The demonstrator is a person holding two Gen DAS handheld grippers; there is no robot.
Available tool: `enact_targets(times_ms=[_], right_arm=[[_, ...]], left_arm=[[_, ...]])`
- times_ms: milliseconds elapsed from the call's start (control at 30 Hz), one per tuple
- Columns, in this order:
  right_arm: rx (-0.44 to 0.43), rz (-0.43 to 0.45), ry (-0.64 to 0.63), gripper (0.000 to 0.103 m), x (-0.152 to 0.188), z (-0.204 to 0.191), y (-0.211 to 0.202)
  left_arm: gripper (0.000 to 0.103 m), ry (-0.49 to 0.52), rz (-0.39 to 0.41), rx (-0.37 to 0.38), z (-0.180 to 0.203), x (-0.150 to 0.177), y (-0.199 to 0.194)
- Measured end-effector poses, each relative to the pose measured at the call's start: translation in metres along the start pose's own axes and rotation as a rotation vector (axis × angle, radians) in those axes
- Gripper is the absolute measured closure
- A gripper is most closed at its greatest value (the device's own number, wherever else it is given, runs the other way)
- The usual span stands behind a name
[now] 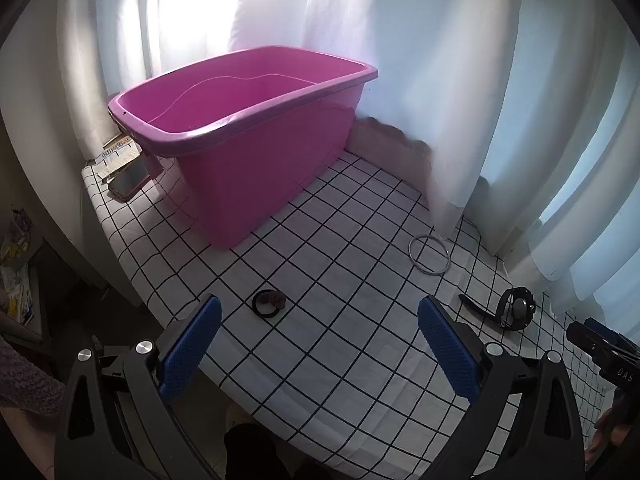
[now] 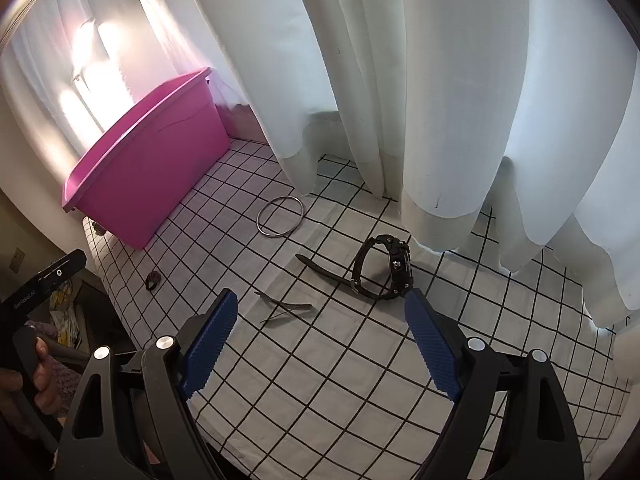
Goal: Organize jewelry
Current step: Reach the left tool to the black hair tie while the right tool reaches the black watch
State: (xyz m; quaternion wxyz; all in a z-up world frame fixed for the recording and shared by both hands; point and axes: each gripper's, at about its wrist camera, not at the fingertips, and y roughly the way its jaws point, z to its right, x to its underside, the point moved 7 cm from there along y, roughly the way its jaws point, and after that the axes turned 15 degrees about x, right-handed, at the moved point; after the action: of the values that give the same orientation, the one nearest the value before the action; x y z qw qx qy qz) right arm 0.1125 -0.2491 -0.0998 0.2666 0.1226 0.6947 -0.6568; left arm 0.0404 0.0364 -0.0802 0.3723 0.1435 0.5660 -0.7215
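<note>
Seeing both claws released, nothing held. My left gripper (image 1: 320, 320) hovers over the checked cloth (image 1: 360, 344); pink tub (image 1: 248, 160) far left, small dark ring (image 1: 266, 303) close ahead, silver bangle (image 1: 429, 256) mid-right, black watch (image 1: 514, 307) far right. "DAS" reads on my right gripper (image 2: 320, 314) body; "GenRobot.AI" on the left's.

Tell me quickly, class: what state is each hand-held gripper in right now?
Left hand-held gripper: open, holding nothing.
Right hand-held gripper: open, holding nothing.
</note>
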Motion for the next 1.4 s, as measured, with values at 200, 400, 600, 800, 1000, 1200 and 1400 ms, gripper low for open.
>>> enact_targets(times_ms=[200,400,600,800,1000,1200,1400], right_arm=[[-0.005,-0.049,0.021,0.021,0.019,0.014,0.033],[0.021,-0.059,0.038,0.021,0.025,0.018,0.064],[0.051,-0.029,0.039,0.021,0.024,0.015,0.089],[0.066,0.003,0.034,0.021,0.018,0.012,0.11],[0.109,0.014,0.015,0.021,0.014,0.011,0.133],[0.178,0.026,-0.045,0.021,0.012,0.005,0.145],[0.205,0.039,-0.076,0.021,0.007,0.001,0.149]], left_arm=[[0.006,-0.021,-0.028,-0.061,-0.013,0.032,0.015],[0.006,-0.053,-0.032,-0.136,-0.047,0.043,0.039],[0.006,-0.125,-0.026,-0.161,-0.079,0.044,0.076],[0.006,-0.103,-0.022,-0.164,-0.09,0.042,0.108],[0.006,-0.076,-0.037,-0.155,-0.094,0.043,0.127],[0.006,-0.063,-0.054,-0.161,-0.096,0.043,0.136],[0.006,-0.065,-0.047,-0.156,-0.096,0.04,0.139]])
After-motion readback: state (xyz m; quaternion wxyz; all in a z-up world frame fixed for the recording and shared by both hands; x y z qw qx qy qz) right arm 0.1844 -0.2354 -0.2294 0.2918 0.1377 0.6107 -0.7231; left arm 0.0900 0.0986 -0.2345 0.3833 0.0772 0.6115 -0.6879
